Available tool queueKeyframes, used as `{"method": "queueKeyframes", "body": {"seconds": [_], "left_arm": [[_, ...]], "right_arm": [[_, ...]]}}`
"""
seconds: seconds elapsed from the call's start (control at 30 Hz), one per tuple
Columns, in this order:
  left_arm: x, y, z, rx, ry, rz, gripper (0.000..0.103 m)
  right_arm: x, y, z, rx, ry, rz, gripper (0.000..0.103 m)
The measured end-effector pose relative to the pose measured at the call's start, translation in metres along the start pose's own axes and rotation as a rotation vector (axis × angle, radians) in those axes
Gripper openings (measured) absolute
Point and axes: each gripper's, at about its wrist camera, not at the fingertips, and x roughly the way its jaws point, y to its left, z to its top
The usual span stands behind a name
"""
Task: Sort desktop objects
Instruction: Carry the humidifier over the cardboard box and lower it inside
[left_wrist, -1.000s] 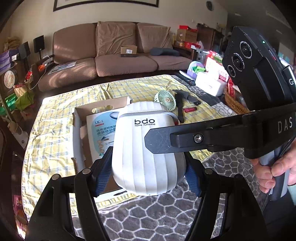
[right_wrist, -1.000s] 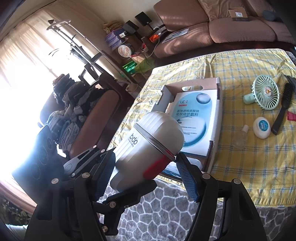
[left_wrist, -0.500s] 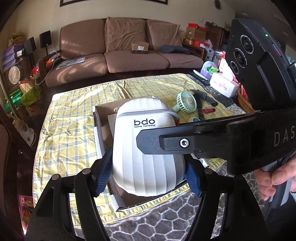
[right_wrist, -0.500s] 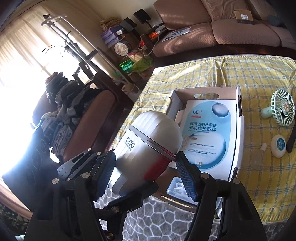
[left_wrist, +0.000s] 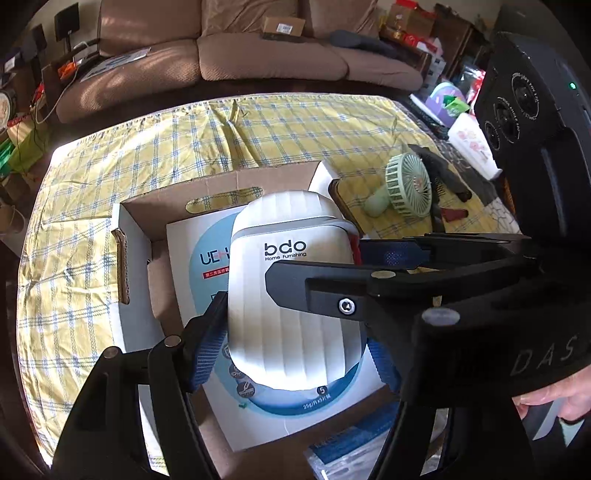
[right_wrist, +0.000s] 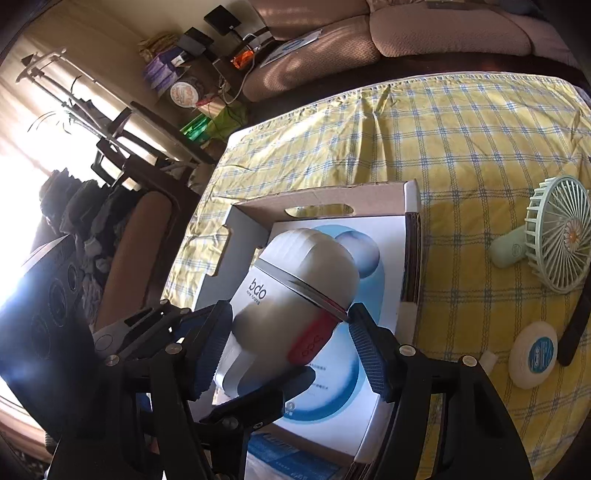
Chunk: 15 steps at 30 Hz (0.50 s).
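Observation:
A white ribbed "bdo" case (left_wrist: 291, 295) with a red latch is held by both grippers above the open cardboard box (left_wrist: 155, 206). My left gripper (left_wrist: 295, 347) is shut on the case's lower sides. My right gripper (right_wrist: 291, 343) is shut on the same case (right_wrist: 295, 295), one pad at the red latch. The right gripper's fingers cross the left wrist view in front of the case. Below it in the box (right_wrist: 332, 199) lies a white and blue carton (right_wrist: 369, 387).
On the yellow checked cloth (left_wrist: 110, 166) right of the box lie a green hand fan (right_wrist: 554, 243), a round white floss case (right_wrist: 532, 354), a black brush (right_wrist: 576, 332) and a small red item (left_wrist: 452, 214). A brown sofa (left_wrist: 236, 48) stands behind the table.
Both grippers have carried the case forward from off the table's near edge to over the box and lower toward it. Both still grip it.

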Motion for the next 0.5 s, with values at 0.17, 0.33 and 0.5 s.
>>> {"method": "queueKeyframes", "body": {"seconds": [0.17, 0.33, 0.5], "left_arm": [[0.022, 0.013, 0.007, -0.081, 0.019, 0.027, 0.066], [0.022, 0.014, 0.012, -0.144, 0.028, -0.046, 0.074], [0.019, 0.002, 0.014, -0.098, 0.066, 0.010, 0.076]], "right_arm": [[0.010, 0.007, 0.021, -0.094, -0.015, -0.088, 0.065], [0.002, 0.011, 0.027, -0.120, -0.062, -0.109, 0.064], [-0.035, 0.002, 0.017, -0.102, -0.145, -0.103, 0.064]]}}
